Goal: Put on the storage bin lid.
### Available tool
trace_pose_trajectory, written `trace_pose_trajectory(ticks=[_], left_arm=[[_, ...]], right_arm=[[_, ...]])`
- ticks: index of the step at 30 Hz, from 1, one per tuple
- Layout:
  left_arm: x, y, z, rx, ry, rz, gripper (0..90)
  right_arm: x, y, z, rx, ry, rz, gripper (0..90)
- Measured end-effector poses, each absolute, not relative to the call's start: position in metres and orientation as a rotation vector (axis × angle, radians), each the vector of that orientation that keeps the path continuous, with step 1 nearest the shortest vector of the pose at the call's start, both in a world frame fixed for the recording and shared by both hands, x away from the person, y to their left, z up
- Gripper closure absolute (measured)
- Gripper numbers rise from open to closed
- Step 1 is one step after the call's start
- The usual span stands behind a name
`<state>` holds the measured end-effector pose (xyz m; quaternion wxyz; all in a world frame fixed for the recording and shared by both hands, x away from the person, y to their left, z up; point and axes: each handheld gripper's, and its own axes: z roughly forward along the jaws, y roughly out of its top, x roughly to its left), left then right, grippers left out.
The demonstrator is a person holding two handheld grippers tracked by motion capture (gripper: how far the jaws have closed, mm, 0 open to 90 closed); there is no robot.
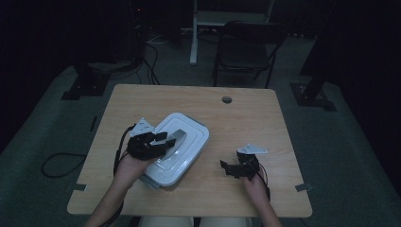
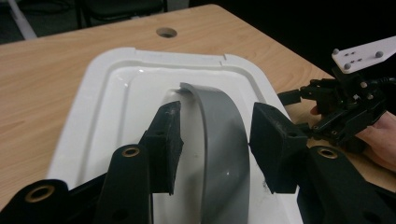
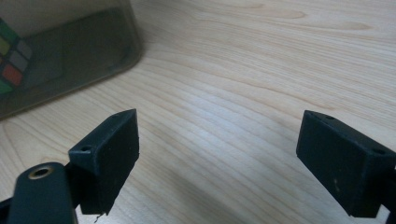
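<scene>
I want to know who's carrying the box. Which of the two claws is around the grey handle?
The left claw: its pads sit either side of the grey handle on the white lid. The right claw is wide open over bare table.

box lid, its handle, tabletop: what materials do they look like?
Lid: likely glossy white moulded plastic, soft highlights and raised ribs. Handle: probably matte grey plastic, an even-coloured curved strap. Tabletop: pale wood or wood-look laminate, grain lines under a faint sheen.

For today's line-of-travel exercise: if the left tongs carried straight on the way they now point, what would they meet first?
Probably the grey handle of the white lid: it arches between the open left tongs, pads either side, apparently not pressing. Depth is uncertain.
</scene>
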<state>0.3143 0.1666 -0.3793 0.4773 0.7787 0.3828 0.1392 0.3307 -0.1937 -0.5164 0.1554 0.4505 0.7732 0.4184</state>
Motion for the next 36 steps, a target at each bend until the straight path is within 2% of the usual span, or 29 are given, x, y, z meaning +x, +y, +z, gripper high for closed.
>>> trace_pose_trajectory(ticks=[3, 5, 12, 19, 25, 28, 36], left_arm=[[0.312, 0.175, -0.376, 1.880, 0.941, 0.343, 54.6], [0.312, 0.180, -0.374, 1.865, 0.945, 0.360, 50.6], [0.316, 0.206, -0.371, 1.813, 0.989, 0.396, 50.5], [0.324, 0.230, -0.374, 1.754, 1.035, 0.452, 42.7], [0.332, 0.251, -0.388, 1.726, 1.085, 0.492, 41.1], [0.336, 0.261, -0.397, 1.709, 1.100, 0.556, 41.1], [0.349, 0.274, -0.427, 1.723, 1.147, 0.531, 41.0]], right_arm=[[0.331, -0.196, -0.516, 1.302, 2.209, 1.205, 13.2], [0.331, -0.197, -0.516, 1.303, 2.207, 1.203, 13.2], [0.332, -0.196, -0.517, 1.289, 2.224, 1.189, 13.2], [0.332, -0.196, -0.519, 1.295, 2.230, 1.183, 13.2], [0.332, -0.194, -0.520, 1.293, 2.241, 1.177, 13.2], [0.332, -0.194, -0.520, 1.295, 2.241, 1.178, 13.2], [0.332, -0.193, -0.522, 1.292, 2.249, 1.168, 13.2]])
